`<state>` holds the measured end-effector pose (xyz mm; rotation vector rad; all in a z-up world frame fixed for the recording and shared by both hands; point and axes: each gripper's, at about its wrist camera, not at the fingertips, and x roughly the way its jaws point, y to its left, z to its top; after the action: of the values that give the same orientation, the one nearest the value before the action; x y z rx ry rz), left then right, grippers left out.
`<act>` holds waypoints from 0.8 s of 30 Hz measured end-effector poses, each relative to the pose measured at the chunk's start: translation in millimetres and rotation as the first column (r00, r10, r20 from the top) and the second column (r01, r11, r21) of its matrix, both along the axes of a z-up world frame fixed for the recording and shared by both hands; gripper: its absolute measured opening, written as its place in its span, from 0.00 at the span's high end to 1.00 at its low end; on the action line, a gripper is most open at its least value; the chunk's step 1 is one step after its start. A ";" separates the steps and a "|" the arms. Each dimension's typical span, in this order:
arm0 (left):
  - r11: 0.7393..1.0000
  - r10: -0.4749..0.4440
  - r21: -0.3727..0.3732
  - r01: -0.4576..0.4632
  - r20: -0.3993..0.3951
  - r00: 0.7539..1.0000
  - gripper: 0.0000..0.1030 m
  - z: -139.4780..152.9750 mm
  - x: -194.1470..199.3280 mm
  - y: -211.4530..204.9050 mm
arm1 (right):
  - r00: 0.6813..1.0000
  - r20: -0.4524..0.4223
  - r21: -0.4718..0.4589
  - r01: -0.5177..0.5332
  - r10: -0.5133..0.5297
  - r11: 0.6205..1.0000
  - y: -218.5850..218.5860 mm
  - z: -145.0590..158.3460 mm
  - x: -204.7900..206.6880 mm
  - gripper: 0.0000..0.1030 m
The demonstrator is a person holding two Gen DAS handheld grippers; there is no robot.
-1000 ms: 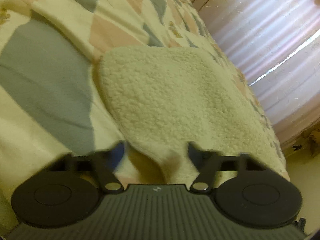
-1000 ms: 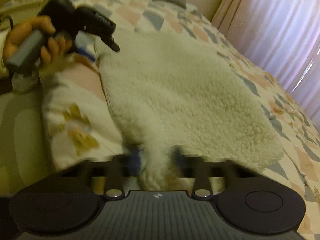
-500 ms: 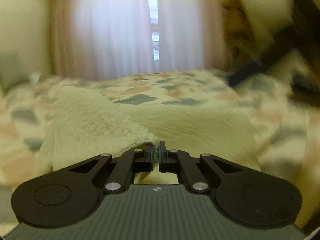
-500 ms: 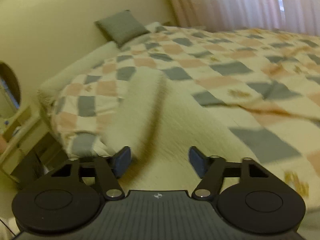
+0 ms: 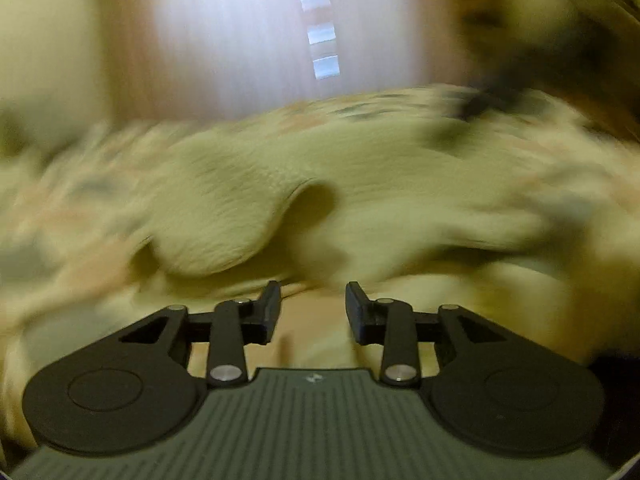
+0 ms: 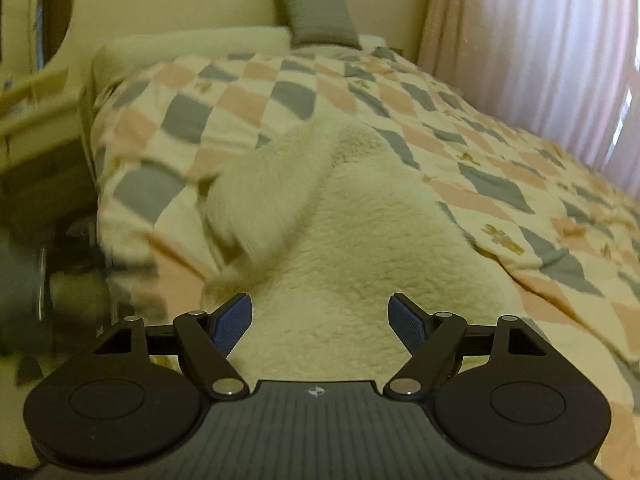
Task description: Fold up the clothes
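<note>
Now both the left gripper [image 5: 313, 307] and right gripper [image 6: 320, 320] hold their jaws apart, empty, above the fleece garment [image 6: 360, 232].

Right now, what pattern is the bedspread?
Diamond patchwork of grey, pink and cream on the bedspread; clearest in the right wrist view.

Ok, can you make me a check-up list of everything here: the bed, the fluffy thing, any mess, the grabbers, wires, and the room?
Surface: bed with a checked quilt in grey, pink and cream.
Job's things: cream fleece garment lying on the quilt, one part folded over along its left side.
Clutter: grey cushion at the head of the bed.
Grippers: left hand-held gripper open, nothing between its fingers; right hand-held gripper open above the fleece.
Cables: nothing seen.
Surroundings: pale pink curtains beside the bed; the left wrist view is badly blurred.
</note>
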<state>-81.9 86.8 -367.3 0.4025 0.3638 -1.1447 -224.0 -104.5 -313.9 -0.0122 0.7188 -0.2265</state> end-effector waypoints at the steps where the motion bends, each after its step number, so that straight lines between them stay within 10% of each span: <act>1: 0.997 0.079 -0.012 -0.079 -0.052 0.996 0.69 2.9 24.0 2.6 | 1.000 -0.005 -0.010 -0.009 0.009 1.000 7.7 -4.5 3.4 0.24; 7: 0.955 0.274 -0.008 -0.297 -0.363 0.891 0.52 3.8 141.1 -6.3 | 0.998 -0.058 -0.100 -0.043 0.038 0.994 45.8 -29.1 3.9 0.18; 13: 0.892 0.235 -0.016 -0.451 -0.837 0.494 0.06 -34.5 193.1 -5.0 | 0.993 -0.117 -0.178 -0.033 0.012 0.984 53.3 -52.6 1.2 0.15; 15: 0.865 0.222 -0.028 -0.501 -0.874 0.432 0.02 -39.4 194.2 -10.6 | 0.989 -0.144 -0.202 -0.011 -0.019 0.979 49.3 -60.2 2.4 0.15; 18: 0.843 0.246 -0.009 -0.537 -0.883 0.400 0.02 -40.8 198.0 -29.4 | 0.981 -0.182 -0.270 0.011 -0.062 0.963 46.3 -70.0 -3.1 0.16; 20: 0.838 0.290 0.011 -0.545 -0.856 0.428 0.06 -40.4 202.3 -47.0 | 0.973 -0.215 -0.334 0.010 -0.087 0.943 46.3 -77.9 -7.7 0.20; 22: 0.835 0.338 0.032 -0.550 -0.817 0.466 0.44 -38.3 206.2 -62.2 | 0.967 -0.237 -0.412 -0.014 -0.093 0.911 49.5 -87.9 -10.5 0.34; 24: 0.850 0.322 0.021 -0.526 -0.811 0.488 0.83 -32.1 209.3 -68.1 | 0.967 -0.243 -0.457 -0.045 -0.076 0.889 52.1 -94.5 -12.3 0.71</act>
<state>127.4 18.7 -399.5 -0.4569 1.0540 -0.7805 -236.3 -52.3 -408.4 -0.4985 0.9089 -0.4129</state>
